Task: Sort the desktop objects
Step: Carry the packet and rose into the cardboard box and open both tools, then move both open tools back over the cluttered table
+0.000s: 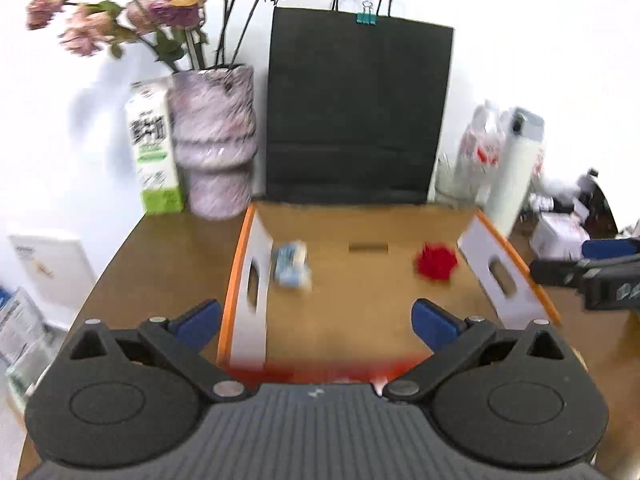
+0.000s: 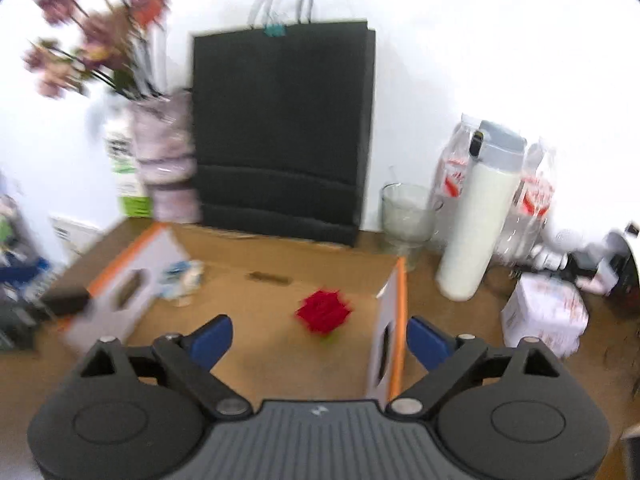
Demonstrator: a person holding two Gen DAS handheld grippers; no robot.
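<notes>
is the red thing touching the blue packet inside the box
Apart. The left wrist view shows the red object and the blue packet on opposite sides of the cardboard box, bare floor between them.

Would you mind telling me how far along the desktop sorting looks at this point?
Done: a red object and a small blue-and-white item lie inside the open cardboard box.

In hand: nothing; the left gripper and right gripper are both open and empty.

Left: unclear. A white bottle, glass and small white box stand outside it, but whether they belong in it I cannot tell.
</notes>
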